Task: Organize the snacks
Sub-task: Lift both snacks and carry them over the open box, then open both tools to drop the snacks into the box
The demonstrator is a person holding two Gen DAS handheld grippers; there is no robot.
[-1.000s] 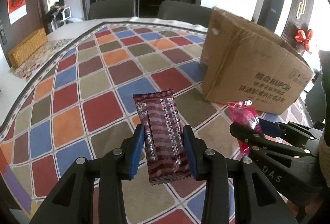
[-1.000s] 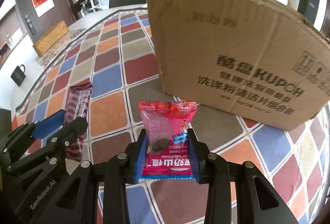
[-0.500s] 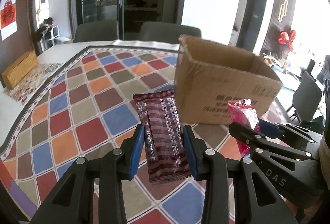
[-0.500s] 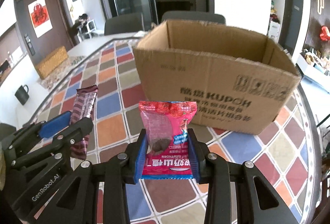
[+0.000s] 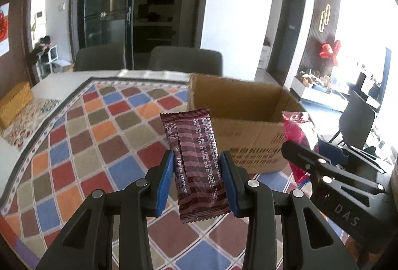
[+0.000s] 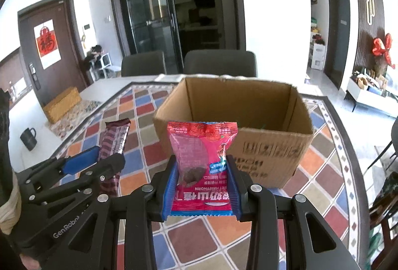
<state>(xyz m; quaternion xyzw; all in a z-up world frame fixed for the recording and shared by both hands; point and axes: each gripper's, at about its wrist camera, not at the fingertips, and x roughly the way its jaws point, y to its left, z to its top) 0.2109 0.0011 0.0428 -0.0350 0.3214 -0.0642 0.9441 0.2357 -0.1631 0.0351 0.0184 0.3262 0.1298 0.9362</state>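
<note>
My left gripper (image 5: 196,170) is shut on a long maroon striped snack bar (image 5: 195,160), held upright above the table. My right gripper (image 6: 201,178) is shut on a pink hawthorn snack packet (image 6: 201,145), also upright. An open cardboard box (image 6: 261,145) stands on the checked tablecloth just beyond both grippers, its open top facing up; most of its inside is hidden by the near wall. In the left wrist view the box (image 5: 248,140) is ahead and slightly right, and the right gripper with the pink packet (image 5: 297,135) is at the right. In the right wrist view the maroon bar (image 6: 113,143) shows at the left.
A colourful checked tablecloth (image 5: 82,145) covers the table. A woven yellow box (image 6: 62,103) and a dark mug (image 6: 28,138) sit at the far left. Two grey chairs (image 6: 219,63) stand behind the table, and another chair (image 5: 358,123) at the right.
Both grippers have risen with their snacks, so the box's open top now shows from above instead of only its side. Both grips are unchanged.
</note>
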